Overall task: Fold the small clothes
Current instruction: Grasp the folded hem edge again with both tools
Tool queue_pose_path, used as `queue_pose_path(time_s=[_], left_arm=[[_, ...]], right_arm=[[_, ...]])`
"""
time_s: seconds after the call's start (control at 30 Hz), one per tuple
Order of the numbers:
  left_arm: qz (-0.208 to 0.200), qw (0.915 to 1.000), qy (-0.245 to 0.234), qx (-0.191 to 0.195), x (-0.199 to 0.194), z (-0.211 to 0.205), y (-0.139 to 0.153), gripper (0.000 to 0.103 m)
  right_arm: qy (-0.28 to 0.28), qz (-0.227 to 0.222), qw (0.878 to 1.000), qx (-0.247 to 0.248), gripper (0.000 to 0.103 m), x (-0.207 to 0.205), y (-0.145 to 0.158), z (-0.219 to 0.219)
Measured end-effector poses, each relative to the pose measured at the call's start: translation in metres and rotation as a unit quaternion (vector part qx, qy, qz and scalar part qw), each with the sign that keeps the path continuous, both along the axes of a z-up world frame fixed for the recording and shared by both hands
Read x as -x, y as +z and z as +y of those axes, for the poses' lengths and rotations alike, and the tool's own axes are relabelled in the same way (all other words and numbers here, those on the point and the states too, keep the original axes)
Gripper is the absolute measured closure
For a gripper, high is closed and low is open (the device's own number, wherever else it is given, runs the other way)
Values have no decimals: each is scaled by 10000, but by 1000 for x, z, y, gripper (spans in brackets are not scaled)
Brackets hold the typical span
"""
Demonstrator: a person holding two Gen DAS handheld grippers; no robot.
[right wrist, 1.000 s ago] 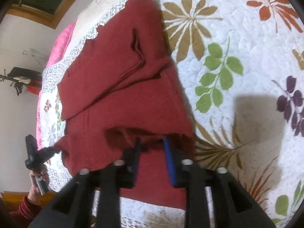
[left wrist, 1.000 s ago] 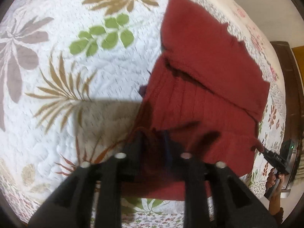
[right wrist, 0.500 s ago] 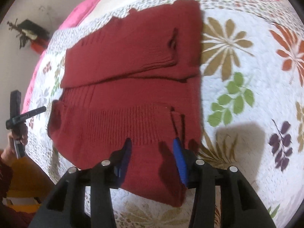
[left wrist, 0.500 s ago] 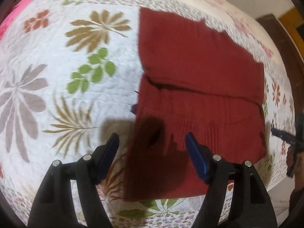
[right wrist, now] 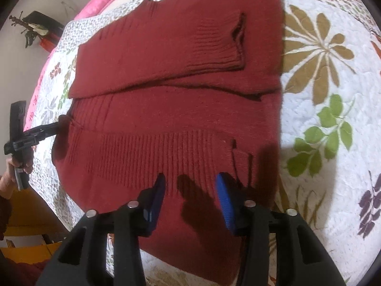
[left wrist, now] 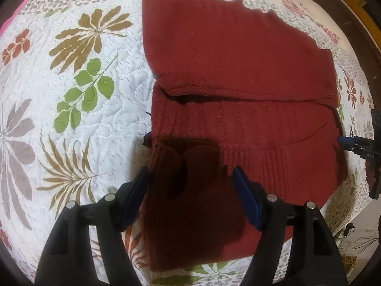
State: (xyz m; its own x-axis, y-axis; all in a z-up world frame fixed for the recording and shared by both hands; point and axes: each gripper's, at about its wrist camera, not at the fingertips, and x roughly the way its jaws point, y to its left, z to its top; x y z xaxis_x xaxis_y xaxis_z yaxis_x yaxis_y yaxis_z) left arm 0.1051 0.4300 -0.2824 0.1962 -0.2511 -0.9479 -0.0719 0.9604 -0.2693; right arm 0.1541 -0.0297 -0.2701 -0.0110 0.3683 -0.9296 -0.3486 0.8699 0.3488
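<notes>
Bed w/ white leaf-print quilt (left wrist: 100, 124), pink pillow (right wrist: 100, 0), pale wall (right wrist: 16, 54), dark wood furniture (left wrist: 352, 16)

Warm indoor light, strong fisheye distortion, mild softness in both wrist views.

Lit from above and behind the cameras: hard dark shadows of the left gripper (left wrist: 190, 178) on the red sweater (left wrist: 238, 71) just ahead of the blue pads (left wrist: 245, 197), likewise ahead of the right gripper (right wrist: 190, 183) on the sweater and on the quilt (right wrist: 333, 95). White quilt bright, near overexposed, without glare. Colours warm, reddish cast. Black vignette at all corners; straight edges bowed toward the rim. Right wrist view slightly smeared by motion, knit ribs soft; far background at the left edge blurred. Left wrist view sharper at centre, grainy toward the edges.
</notes>
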Motion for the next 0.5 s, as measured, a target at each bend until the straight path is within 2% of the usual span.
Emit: queue_pose_path(time_s=[0.03,0.1,0.17,0.2,0.23,0.5], left_arm=[[22,10000,10,-3,-2,0,-2,36],[73,10000,38,-15,-4,0,-6,47],[96,9999,74,31,-4,1,-7,63],[91,9999,99,60,-3,2,-7,68],[71,9999,119,92,-2,2,-5,78],[-254,9994,141,174,17,7,18,93]], right_arm=[[31,49,10000,-42,84,1,-2,2],[107,99,9999,-58,94,3,-5,4],[180,98,9997,-131,102,6,-4,6],[176,85,9997,-179,103,8,-2,5],[149,52,9997,-209,103,9,1,4],[-232,-154,9979,-581,103,6,23,-19]])
